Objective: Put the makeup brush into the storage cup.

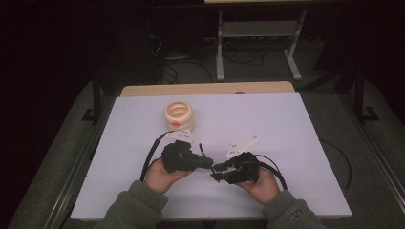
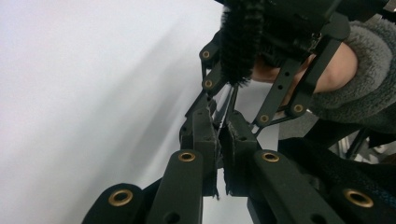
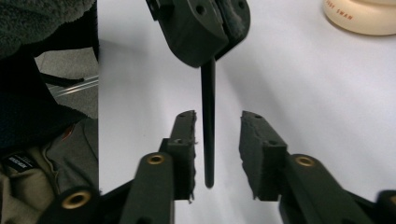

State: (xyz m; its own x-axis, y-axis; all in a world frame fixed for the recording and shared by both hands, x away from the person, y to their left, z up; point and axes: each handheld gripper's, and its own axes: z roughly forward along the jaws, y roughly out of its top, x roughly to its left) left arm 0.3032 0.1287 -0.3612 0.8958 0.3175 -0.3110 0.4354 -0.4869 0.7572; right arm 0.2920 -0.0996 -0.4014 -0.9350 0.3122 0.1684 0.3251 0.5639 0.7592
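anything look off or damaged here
Nothing spilled or askew. The only wear is frayed padding at the edges of the right gripper pads. The left gripper holds a thin black stick cleanly.

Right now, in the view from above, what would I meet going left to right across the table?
Cream ring-shaped container → left tongs, shut on a thin black brush → right tongs, open → their grey three-cornered plate.
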